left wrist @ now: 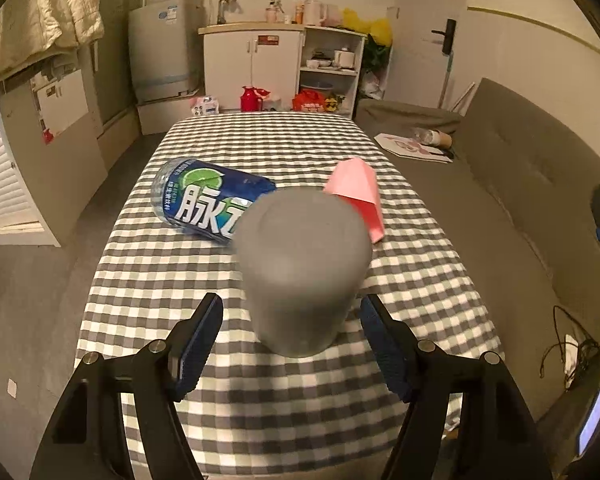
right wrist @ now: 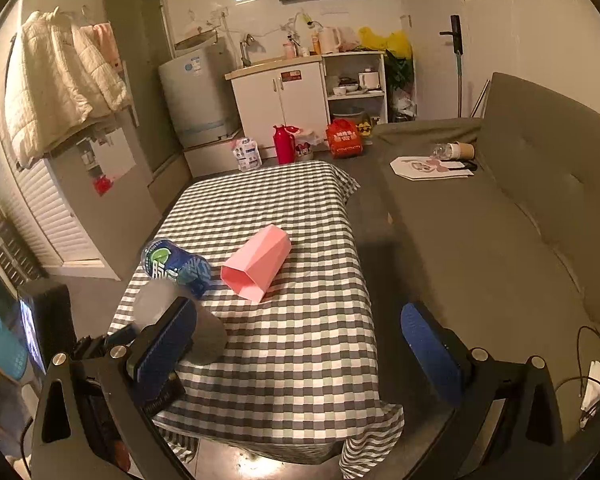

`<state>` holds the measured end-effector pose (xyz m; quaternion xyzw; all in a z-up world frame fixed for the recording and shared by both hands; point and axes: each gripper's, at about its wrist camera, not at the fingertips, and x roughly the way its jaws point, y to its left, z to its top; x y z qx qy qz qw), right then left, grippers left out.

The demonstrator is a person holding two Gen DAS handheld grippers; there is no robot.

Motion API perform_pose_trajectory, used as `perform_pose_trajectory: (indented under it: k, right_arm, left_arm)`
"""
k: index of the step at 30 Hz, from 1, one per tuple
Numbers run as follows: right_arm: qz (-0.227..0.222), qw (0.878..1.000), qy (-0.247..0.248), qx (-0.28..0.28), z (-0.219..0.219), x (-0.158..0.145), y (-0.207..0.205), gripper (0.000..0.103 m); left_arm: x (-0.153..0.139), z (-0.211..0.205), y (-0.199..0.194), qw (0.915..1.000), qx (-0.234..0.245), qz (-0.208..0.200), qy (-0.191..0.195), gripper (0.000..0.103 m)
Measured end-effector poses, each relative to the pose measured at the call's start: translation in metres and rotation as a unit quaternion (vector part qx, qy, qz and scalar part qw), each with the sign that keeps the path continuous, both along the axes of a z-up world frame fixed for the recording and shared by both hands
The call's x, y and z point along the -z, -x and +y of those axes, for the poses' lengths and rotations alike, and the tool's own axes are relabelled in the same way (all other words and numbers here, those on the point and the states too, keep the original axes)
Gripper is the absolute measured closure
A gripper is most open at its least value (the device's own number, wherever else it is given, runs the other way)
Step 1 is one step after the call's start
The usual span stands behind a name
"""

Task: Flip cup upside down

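Note:
A grey cup stands on the checked tablecloth with its closed base up and its wider end on top, blurred in the left wrist view. My left gripper is open, its blue-padded fingers apart on either side of the cup's lower part without touching it. The cup also shows in the right wrist view, partly hidden behind my finger. My right gripper is open and empty above the table's near end.
A blue drink bottle lies on its side behind the grey cup. A pink faceted cup lies on its side mid-table. A grey sofa runs along the right. Cabinets and floor clutter stand beyond the table.

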<state>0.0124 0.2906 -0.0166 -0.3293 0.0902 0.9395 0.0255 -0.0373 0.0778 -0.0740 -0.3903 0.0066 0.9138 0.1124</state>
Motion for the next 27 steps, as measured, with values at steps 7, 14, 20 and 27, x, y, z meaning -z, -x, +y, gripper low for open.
perform_pose_trajectory:
  k: [7,14,20,27]
  right_arm:
    - [-0.01,1.0,-0.011,0.0,-0.005,0.006,0.005,0.0]
    - [-0.013,1.0,-0.014,-0.002,-0.008,0.008,0.007,0.0]
    - [-0.005,1.0,-0.014,-0.005,-0.013,0.006,0.005,0.0]
    - [0.038,0.999,-0.033,-0.013,-0.023,-0.009,-0.012,0.0]
  left_arm:
    - [0.01,-0.004,0.004,0.9998,0.001,-0.011,-0.018,0.03]
    - [0.012,-0.006,0.003,0.9997,0.001,-0.016,-0.017,0.03]
    - [-0.005,-0.014,-0.011,0.9996,0.005,0.004,-0.029,0.03]
    - [-0.053,-0.035,-0.032,0.997,0.001,0.065,-0.043,0.03]
